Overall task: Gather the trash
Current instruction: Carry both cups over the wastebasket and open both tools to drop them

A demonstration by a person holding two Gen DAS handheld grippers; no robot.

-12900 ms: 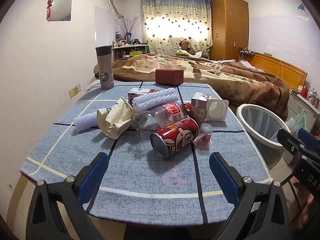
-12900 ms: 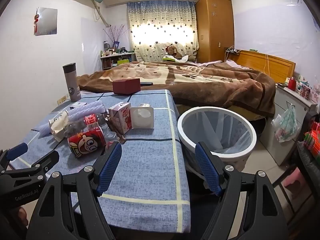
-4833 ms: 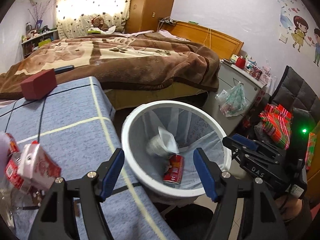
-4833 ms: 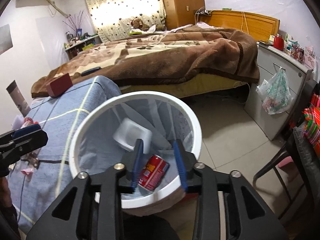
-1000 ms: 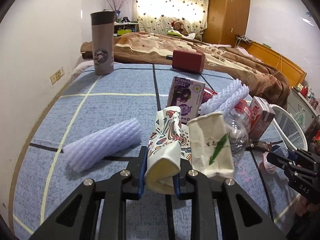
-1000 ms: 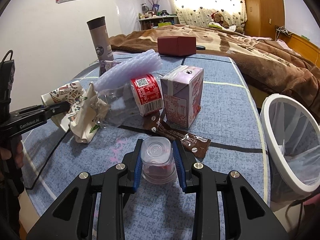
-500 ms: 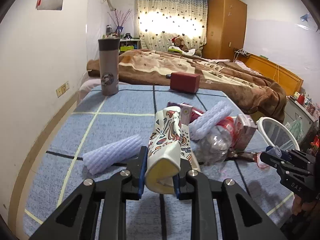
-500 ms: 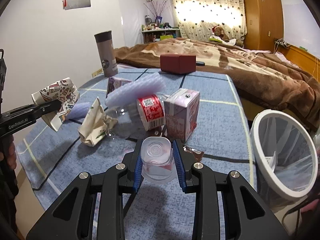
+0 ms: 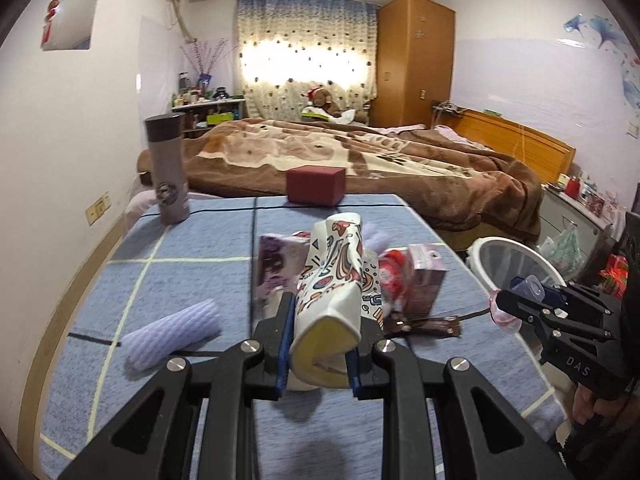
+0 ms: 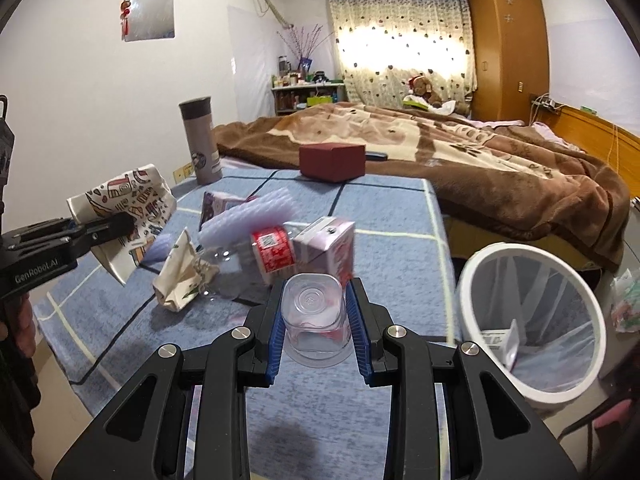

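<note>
My left gripper (image 9: 320, 344) is shut on a crushed patterned paper cup (image 9: 334, 280) and holds it above the table; the cup also shows in the right wrist view (image 10: 132, 204). My right gripper (image 10: 316, 328) is shut on a clear plastic cup (image 10: 314, 312), lifted over the table's near right part. The white mesh trash bin (image 10: 532, 320) stands on the floor right of the table. On the blue table (image 10: 400, 252) lie a crumpled paper bag (image 10: 180, 276), a plastic bottle with red label (image 10: 272, 254), a pink carton (image 10: 328, 244) and purple foam sleeves (image 10: 256, 212).
A grey thermos (image 9: 167, 168) and a dark red box (image 9: 316, 185) stand at the table's far side. Another purple carton (image 9: 274, 264) and a brown wrapper (image 9: 432, 322) lie in the pile. A bed with a brown blanket (image 10: 460, 160) is behind. A foam sleeve (image 9: 172, 334) lies left.
Both grippers have risen and pulled back from the pile with their cups. The bin has come more into view on the right.
</note>
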